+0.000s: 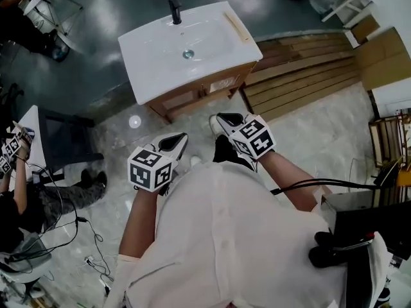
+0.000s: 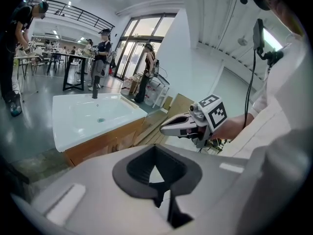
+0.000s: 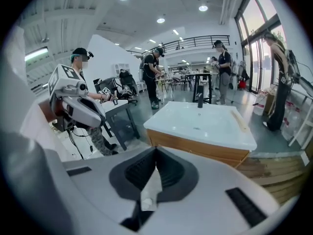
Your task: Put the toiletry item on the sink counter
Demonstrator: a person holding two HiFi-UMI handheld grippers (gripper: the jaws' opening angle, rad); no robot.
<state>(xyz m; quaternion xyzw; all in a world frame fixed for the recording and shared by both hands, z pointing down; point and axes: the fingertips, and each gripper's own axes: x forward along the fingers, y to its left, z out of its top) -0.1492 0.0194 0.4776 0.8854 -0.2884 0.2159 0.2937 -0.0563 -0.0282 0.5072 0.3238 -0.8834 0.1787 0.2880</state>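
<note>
The white sink counter (image 1: 151, 76) on its wooden cabinet stands ahead of me, with a black faucet (image 1: 174, 9) at its back edge. A long beige item (image 1: 236, 25) lies along the counter's right rim; it also shows in the right gripper view (image 3: 239, 120). Both grippers hover over the floor in front of my body, well short of the counter. My left gripper (image 1: 182, 138) is shut with nothing in it. My right gripper (image 1: 221, 117) is shut too. A small white patch shows in its slit (image 3: 149, 192); I cannot tell whether it is a held thing.
Wooden planks (image 1: 302, 76) and cardboard (image 1: 385, 56) lie to the right of the cabinet. A seated person with marker cubes (image 1: 13, 149) and a dark table (image 1: 64, 140) are at the left, with cables (image 1: 90, 236) on the floor. Several people stand at tables behind the sink.
</note>
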